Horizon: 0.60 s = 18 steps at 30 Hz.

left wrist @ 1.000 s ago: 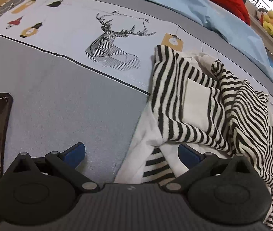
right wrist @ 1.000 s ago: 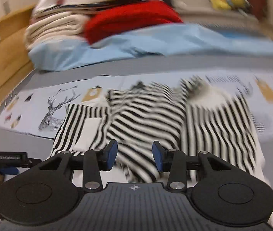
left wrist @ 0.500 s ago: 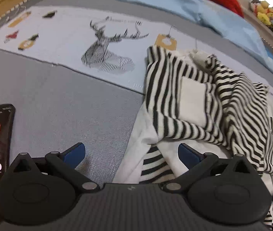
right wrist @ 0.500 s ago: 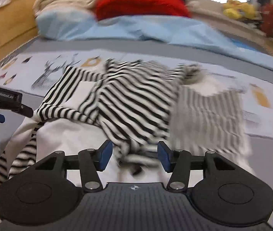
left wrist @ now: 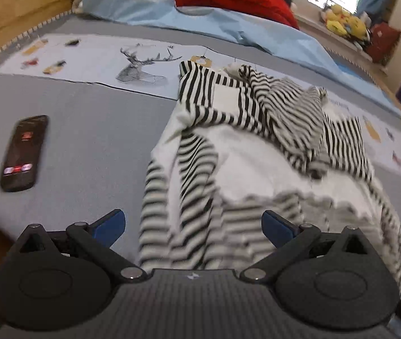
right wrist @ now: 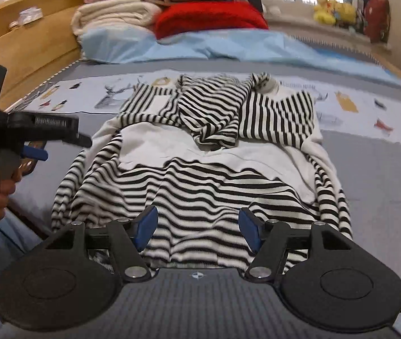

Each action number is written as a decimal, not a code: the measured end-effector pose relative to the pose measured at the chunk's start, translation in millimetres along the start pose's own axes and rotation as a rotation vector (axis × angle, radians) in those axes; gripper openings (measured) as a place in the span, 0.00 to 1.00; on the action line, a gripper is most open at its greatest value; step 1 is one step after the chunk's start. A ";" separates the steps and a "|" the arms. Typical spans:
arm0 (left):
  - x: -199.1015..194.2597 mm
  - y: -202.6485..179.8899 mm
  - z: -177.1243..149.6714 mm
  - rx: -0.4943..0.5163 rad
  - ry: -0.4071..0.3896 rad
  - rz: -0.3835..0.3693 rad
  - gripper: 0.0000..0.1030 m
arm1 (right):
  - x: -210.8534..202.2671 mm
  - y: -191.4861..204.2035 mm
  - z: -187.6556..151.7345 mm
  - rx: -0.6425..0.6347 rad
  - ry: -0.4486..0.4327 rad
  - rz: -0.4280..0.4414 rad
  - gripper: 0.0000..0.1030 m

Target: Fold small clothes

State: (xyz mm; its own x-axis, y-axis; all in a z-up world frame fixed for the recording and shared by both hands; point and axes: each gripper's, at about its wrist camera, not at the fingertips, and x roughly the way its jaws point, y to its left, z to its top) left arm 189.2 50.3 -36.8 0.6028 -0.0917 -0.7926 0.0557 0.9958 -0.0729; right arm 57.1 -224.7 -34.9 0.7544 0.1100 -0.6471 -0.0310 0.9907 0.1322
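Since the earlier frames you have drawn both grippers back toward the near edge of the bed (right wrist: 384, 186). The striped garment (right wrist: 200, 180) lies rumpled mid-bed: black-and-white bands, a plain white middle panel, sleeves bunched at its far end, hem reaching the near edge. Your left gripper (left wrist: 193, 227) and right gripper (right wrist: 197, 227) both stand spread apart, gripping nothing. A phone (left wrist: 24, 152) lies toward the bed's left edge.

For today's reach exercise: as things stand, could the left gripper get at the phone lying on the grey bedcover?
Probably yes. The left gripper is open and holds nothing, and the phone lies on bare grey bedcover to its left, apart from the striped garment, with nothing between.
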 end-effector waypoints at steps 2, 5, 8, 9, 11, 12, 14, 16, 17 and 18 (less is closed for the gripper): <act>-15.9 1.5 -17.6 0.026 -0.022 0.028 1.00 | -15.3 8.9 -13.9 -0.035 -0.024 -0.016 0.65; -35.4 3.4 -43.4 0.045 -0.028 0.055 1.00 | -33.0 20.7 -34.7 -0.107 -0.050 -0.026 0.67; -44.4 4.4 -60.9 0.055 -0.011 0.065 1.00 | -44.3 26.3 -52.2 -0.169 -0.076 -0.057 0.68; -46.2 3.8 -65.1 0.060 -0.006 0.072 1.00 | -47.0 26.4 -56.2 -0.178 -0.079 -0.065 0.68; -47.9 2.4 -69.8 0.066 0.001 0.090 1.00 | -50.9 23.1 -60.4 -0.160 -0.081 -0.063 0.68; -49.2 2.2 -71.7 0.066 0.003 0.095 1.00 | -52.1 20.4 -61.8 -0.139 -0.077 -0.058 0.68; -51.9 3.7 -73.9 0.062 0.003 0.101 1.00 | -54.7 14.5 -64.4 -0.104 -0.078 -0.053 0.68; -53.4 5.0 -74.7 0.057 0.003 0.111 1.00 | -56.3 11.2 -66.4 -0.093 -0.078 -0.056 0.68; -53.8 5.9 -74.6 0.056 0.002 0.118 1.00 | -57.7 10.1 -67.2 -0.091 -0.082 -0.060 0.68; -53.9 6.8 -74.9 0.055 0.001 0.125 1.00 | -58.5 9.2 -68.1 -0.091 -0.084 -0.062 0.68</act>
State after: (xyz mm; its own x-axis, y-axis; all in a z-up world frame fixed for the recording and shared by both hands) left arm 97.5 62.0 -39.9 0.6068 0.0335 -0.7941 0.0239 0.9979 0.0604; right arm -32.0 -216.6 -46.9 0.8089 0.0455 -0.5862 -0.0395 0.9990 0.0230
